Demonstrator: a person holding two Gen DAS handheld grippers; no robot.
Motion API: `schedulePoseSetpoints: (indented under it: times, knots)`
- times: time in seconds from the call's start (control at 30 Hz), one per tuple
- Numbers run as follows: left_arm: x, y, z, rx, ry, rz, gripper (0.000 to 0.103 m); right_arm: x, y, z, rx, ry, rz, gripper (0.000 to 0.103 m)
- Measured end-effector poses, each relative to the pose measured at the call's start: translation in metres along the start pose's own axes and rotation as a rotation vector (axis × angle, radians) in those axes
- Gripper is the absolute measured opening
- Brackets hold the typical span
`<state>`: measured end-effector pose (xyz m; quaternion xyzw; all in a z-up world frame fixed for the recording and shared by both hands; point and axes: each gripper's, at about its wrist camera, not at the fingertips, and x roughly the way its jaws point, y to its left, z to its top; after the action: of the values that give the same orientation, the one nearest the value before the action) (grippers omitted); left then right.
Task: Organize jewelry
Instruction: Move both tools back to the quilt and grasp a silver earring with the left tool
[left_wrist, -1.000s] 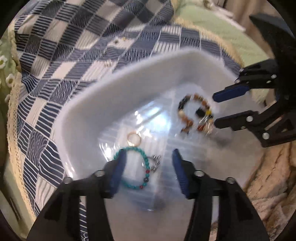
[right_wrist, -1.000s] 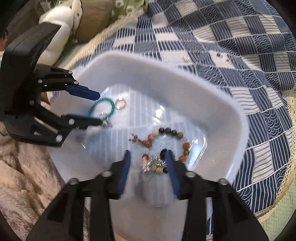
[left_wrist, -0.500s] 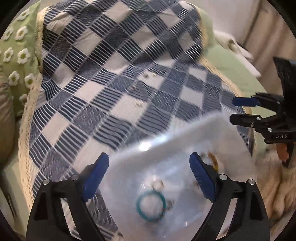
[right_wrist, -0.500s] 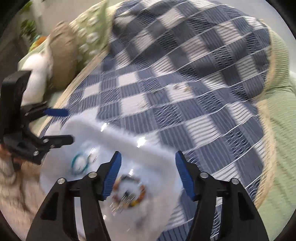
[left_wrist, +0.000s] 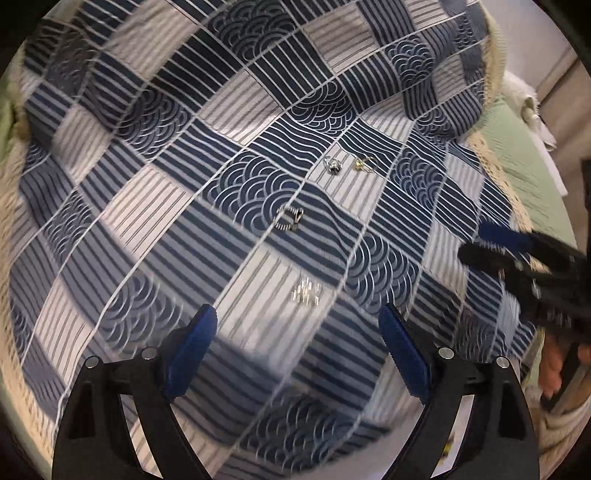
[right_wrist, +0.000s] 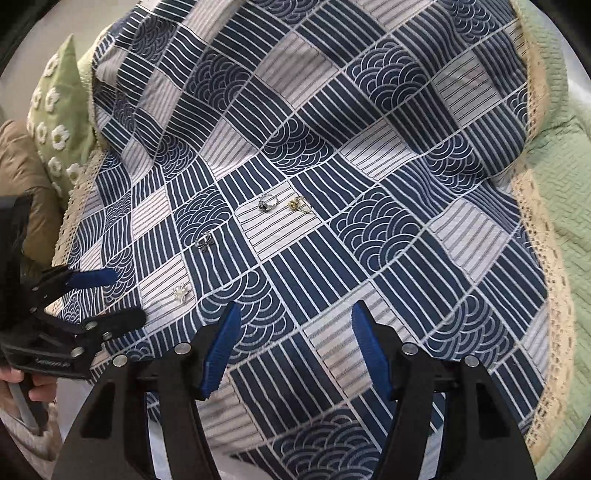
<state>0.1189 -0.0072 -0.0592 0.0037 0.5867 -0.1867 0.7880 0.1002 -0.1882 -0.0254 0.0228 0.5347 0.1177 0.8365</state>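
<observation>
Several small jewelry pieces lie on the blue and white patterned cloth (left_wrist: 184, 206). In the left wrist view a pale silver piece (left_wrist: 306, 293) lies just ahead of my open, empty left gripper (left_wrist: 297, 334). Farther off are a dark silver piece (left_wrist: 289, 218), a silver ring (left_wrist: 333, 164) and a gold piece (left_wrist: 364, 163). In the right wrist view the same pieces show: pale silver (right_wrist: 181, 293), dark silver (right_wrist: 205, 242), silver ring (right_wrist: 268, 202), gold (right_wrist: 300, 205). My right gripper (right_wrist: 291, 330) is open and empty above the cloth (right_wrist: 369, 166). The white tray's rim (left_wrist: 376, 448) shows at the bottom.
A green bedspread (right_wrist: 554, 158) lies right of the cloth with a lace edge (right_wrist: 535, 221). A green flowered pillow (right_wrist: 55, 110) and a tan cushion (right_wrist: 22, 166) sit at the left. The left gripper (right_wrist: 107, 295) shows at the right wrist view's left edge.
Both grippers have moved from over the white tray and its bracelets out over the cloth, and both have opened wider. The loose small pieces are now close ahead.
</observation>
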Motion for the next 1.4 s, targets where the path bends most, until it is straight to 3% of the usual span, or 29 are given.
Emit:
schedulePoseSetpoints:
  times: [0.1,0.2,0.27,0.37,0.5,0.57,0.63,0.8,1.13,1.3,1.37,1.4]
  knots:
    - [0.018,0.003,0.010,-0.017,0.036,-0.007,0.082,0.006,0.003,0.002,-0.020,-0.003,-0.008,0.062]
    - [0.031,0.003,0.012,-0.015,0.074,-0.026,0.075,0.014,0.001,0.010,-0.030,-0.002,-0.029,0.062]
    - [0.036,0.001,0.012,-0.008,0.097,-0.027,0.065,0.022,-0.005,0.016,-0.015,0.004,-0.038,0.062]
    - [0.040,-0.002,0.012,0.010,0.110,-0.029,0.060,0.030,-0.014,0.023,0.009,0.014,-0.042,0.062]
    - [0.048,-0.008,0.013,0.040,0.130,0.050,0.040,0.041,-0.022,0.034,0.029,0.015,-0.061,0.062]
    - [0.048,-0.008,0.014,0.039,0.127,0.058,0.020,0.045,-0.022,0.039,0.031,0.016,-0.067,0.062]
    - [0.047,-0.006,0.014,0.017,0.129,0.026,0.020,0.050,-0.023,0.046,0.033,0.011,-0.072,0.062]
    - [0.036,-0.004,0.016,0.021,0.092,0.061,0.019,0.064,-0.026,0.065,0.073,0.013,-0.066,0.062]
    - [0.011,0.024,0.019,-0.015,0.048,0.033,0.019,0.103,-0.020,0.099,0.097,0.031,-0.019,0.061]
    - [0.021,0.025,0.017,-0.012,0.072,0.033,0.019,0.118,-0.008,0.100,0.038,0.055,-0.068,0.042]
    - [0.027,0.022,0.017,-0.006,0.085,0.033,0.019,0.120,-0.005,0.100,0.011,0.050,-0.117,0.019]
    - [0.028,0.021,0.016,-0.003,0.089,0.032,0.019,0.120,-0.004,0.100,0.010,0.050,-0.121,0.017]
